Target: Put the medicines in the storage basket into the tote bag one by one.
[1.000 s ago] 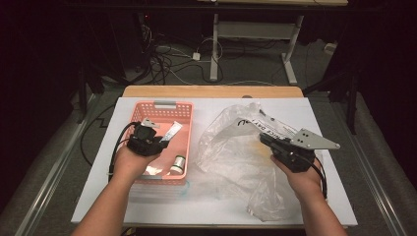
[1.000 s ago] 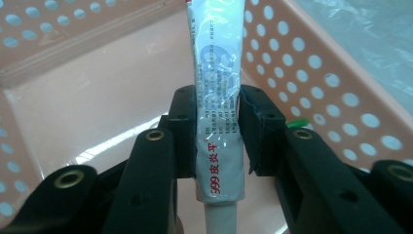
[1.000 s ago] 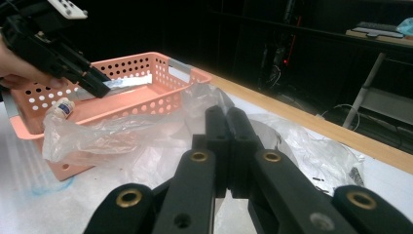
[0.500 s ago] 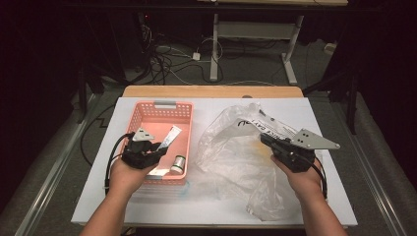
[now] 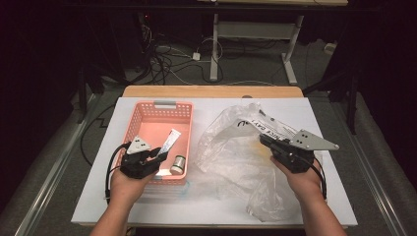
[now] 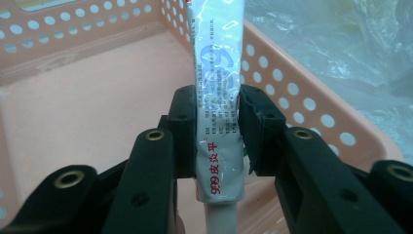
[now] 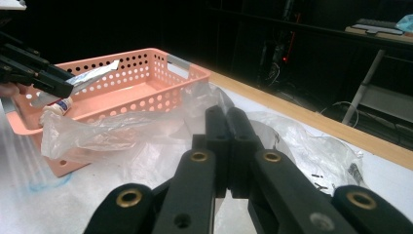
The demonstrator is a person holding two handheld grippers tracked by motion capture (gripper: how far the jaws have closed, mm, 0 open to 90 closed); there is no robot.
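Note:
A silver ointment tube [image 6: 216, 112] with red print is clamped between the jaws of my left gripper [image 6: 217, 122]. It is held over the near end of the pink basket [image 5: 164, 104]. From above, the tube [image 5: 168, 141] points away and to the right from the left gripper [image 5: 158, 151]. My right gripper [image 5: 265, 140] sits on the crumpled clear plastic bag [image 5: 231, 152], right of the basket. In the right gripper view its jaws [image 7: 226, 122] are pressed together with bag film [image 7: 97, 131] gathered at them.
A small round jar [image 5: 179, 162] lies in the basket's near right corner. The bag spreads over the white tabletop [image 5: 93, 196] from the middle to the right front. A wooden strip [image 5: 211, 91] edges the far side, with cables and desk legs beyond.
My left gripper has pulled back toward the person along the basket, with the tube in its jaws. The right gripper and the bag have stayed put.

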